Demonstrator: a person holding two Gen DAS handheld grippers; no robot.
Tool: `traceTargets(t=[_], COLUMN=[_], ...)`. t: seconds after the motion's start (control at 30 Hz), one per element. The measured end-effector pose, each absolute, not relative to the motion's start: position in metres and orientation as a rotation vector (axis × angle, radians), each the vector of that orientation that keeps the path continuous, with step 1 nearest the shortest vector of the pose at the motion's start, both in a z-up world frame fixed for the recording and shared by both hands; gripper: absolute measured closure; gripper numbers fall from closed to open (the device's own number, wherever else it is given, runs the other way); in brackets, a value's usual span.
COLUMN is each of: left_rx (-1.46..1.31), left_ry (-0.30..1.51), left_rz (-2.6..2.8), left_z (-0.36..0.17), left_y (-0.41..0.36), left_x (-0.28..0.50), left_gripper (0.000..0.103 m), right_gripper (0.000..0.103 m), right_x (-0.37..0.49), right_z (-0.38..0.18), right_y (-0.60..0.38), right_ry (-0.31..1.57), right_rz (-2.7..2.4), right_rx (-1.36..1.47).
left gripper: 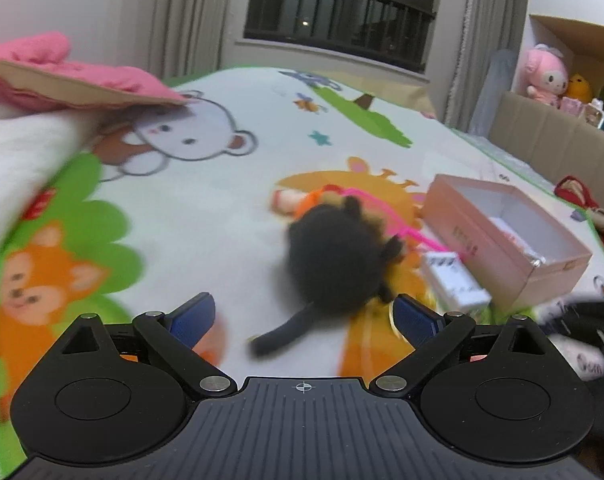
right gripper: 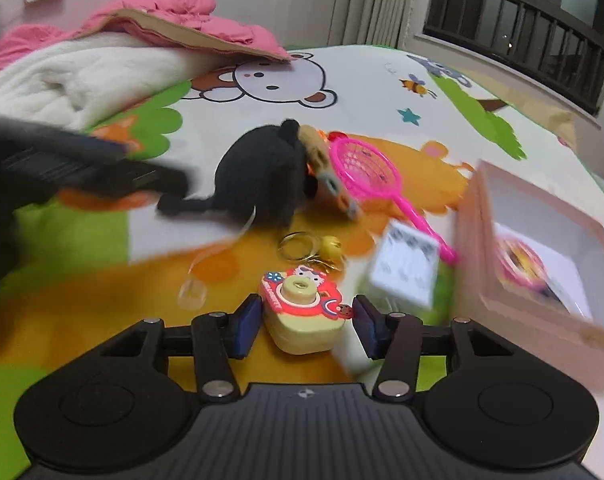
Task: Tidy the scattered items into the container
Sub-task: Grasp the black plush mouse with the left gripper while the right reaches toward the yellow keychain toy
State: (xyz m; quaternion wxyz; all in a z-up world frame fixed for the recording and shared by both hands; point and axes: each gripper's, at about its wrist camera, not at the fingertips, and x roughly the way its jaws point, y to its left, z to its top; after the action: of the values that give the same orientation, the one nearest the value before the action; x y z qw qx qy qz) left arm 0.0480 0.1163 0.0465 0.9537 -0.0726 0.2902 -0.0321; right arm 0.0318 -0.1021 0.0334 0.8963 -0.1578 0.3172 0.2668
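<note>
- Left wrist view: left gripper [left gripper: 302, 314] spread wide and released, nothing between the blue pads, just short of a fuzzy black plush toy with a long tail [left gripper: 333, 256] lying on the cartoon-printed play mat [left gripper: 222, 208].
- To the right of the plush, a small white printed carton [left gripper: 455, 280] and, touching its far side, an open pale pink rectangular cardboard box [left gripper: 501, 248] with white lining; inside, something white and pink, too blurred to name.
- Right wrist view: right gripper [right gripper: 306, 322] half closed around a small red and cream toy camera with a cartoon face [right gripper: 302, 308]; pads close beside it, contact unclear, so grip cannot be told.
- Beyond it, gold key rings with a bell [right gripper: 313, 248] and a bright pink plastic toy racket [right gripper: 367, 168].
- At right, the pink box [right gripper: 477, 256] holding a round pink and yellow item [right gripper: 519, 264].
</note>
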Motion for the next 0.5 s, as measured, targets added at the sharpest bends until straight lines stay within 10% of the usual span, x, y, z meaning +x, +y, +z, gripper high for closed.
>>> traceTargets(t=[0.2, 0.3, 0.4, 0.5], left_rx=[-0.158, -0.163, -0.134, -0.080], left_ry=[0.638, 0.654, 0.661, 0.657], left_rz=[0.009, 0.039, 0.050, 0.053], left_z=[0.030, 0.023, 0.019, 0.021], left_y=[0.092, 0.086, 0.080, 0.076], left_x=[0.105, 0.122, 0.127, 0.121], left_gripper=[0.004, 0.004, 0.027, 0.028], right_gripper=[0.053, 0.034, 0.025, 0.019], right_x=[-0.008, -0.016, -0.018, -0.017], right_z=[0.033, 0.027, 0.019, 0.005], right_y=[-0.158, -0.183, -0.201, -0.210], right_ry=[0.652, 0.650, 0.647, 0.644], right_rz=[0.458, 0.408, 0.360, 0.333], right_rx=[-0.279, -0.217, -0.159, -0.106])
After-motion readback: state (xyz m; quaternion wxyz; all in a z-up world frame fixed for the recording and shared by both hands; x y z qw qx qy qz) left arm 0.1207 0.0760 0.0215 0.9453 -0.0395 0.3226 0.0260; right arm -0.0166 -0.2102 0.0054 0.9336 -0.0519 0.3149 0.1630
